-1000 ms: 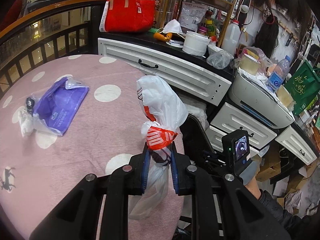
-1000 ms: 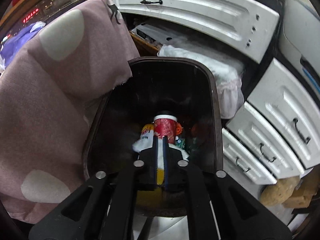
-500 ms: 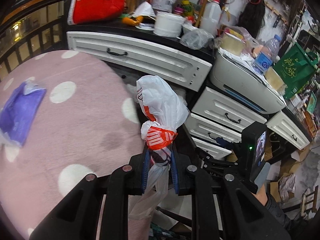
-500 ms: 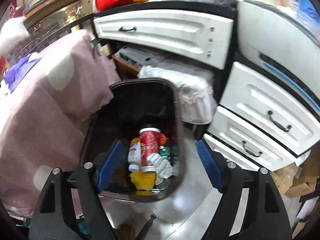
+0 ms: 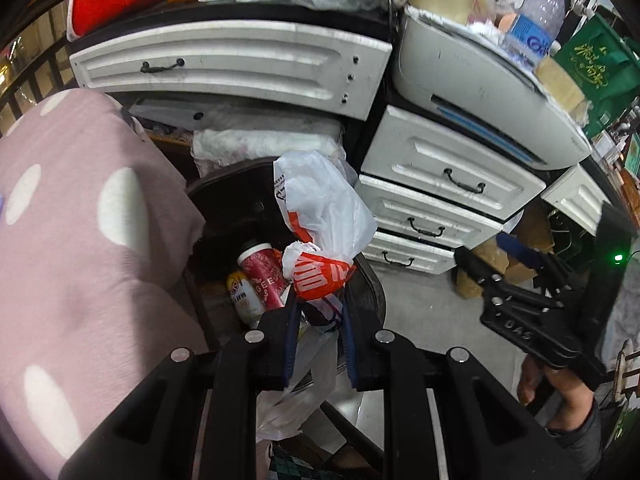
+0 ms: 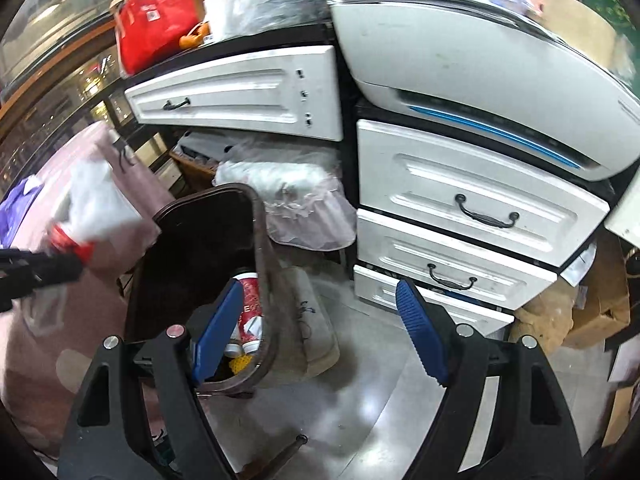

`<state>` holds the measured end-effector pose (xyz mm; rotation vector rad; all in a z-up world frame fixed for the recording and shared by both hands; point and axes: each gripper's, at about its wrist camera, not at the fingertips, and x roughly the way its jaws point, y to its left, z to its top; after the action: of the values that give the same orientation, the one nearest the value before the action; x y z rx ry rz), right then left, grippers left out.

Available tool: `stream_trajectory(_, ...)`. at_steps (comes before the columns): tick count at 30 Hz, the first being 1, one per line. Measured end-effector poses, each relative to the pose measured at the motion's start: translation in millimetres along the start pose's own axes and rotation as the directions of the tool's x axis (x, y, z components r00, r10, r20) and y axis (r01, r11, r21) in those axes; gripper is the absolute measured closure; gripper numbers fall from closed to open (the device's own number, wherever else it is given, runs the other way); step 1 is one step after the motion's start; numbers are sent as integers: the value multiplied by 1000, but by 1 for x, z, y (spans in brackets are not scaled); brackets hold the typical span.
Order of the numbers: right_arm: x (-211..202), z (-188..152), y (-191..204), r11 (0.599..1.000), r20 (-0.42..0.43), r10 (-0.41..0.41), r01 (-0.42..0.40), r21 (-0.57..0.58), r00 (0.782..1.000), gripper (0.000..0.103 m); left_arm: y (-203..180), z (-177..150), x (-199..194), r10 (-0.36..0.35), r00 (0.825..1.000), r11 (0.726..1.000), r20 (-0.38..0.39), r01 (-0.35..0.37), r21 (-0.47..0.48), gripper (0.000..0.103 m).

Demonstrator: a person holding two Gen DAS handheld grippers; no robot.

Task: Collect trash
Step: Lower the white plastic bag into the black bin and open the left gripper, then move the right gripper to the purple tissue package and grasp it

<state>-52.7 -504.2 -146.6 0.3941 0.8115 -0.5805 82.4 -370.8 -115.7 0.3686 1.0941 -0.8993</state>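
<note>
My left gripper (image 5: 318,300) is shut on a white and orange plastic bag (image 5: 320,216) and holds it over the dark brown trash bin (image 5: 224,196). The bin also shows in the right wrist view (image 6: 264,248). Inside lie a red can (image 5: 262,274), a small yellow-labelled bottle (image 5: 244,300) and other trash. My right gripper (image 6: 320,320) is open and empty, to the right of the bin above the floor. The left gripper with the bag shows blurred at the left of the right wrist view (image 6: 80,220).
A pink polka-dot tablecloth (image 5: 80,240) hangs left of the bin. White drawers (image 5: 448,172) and a printer (image 5: 480,92) stand behind and to the right. A grey mat (image 6: 312,328) lies on the floor by the bin. Cardboard boxes (image 6: 596,304) sit at the right.
My left gripper has carried the bag off the table to above the bin. My right gripper let go of a bottle into the bin, opened and pulled back to the right.
</note>
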Motion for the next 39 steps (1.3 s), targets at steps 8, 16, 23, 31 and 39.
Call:
stream_trajectory(8, 0, 0, -12, 999, 4, -3, 3, 37, 1000, 25, -12, 0, 29, 75, 996, 996, -44, -73, 50, 18)
stream_trajectory(16, -8, 5, -8, 999, 24, -1, 0, 36, 1000, 25, -24, -12, 13, 91, 996, 992, -20, -89, 92, 14)
stream_trajectory(23, -21, 12, 16, 999, 53, 43, -44, 2, 998, 20, -14, -33, -41, 101, 992, 991, 71, -107, 83, 11)
stream_trajectory(31, -25, 26, 94, 974, 35, 198, -193, -118, 980, 20, 44, -63, -108, 199, 968, 980, 153, -195, -42, 7)
stream_trajectory(39, -35, 29, 230, 846, -66, 421, -418, -330, 904, 20, 128, -109, -155, 393, 910, 911, 135, -365, -193, 6)
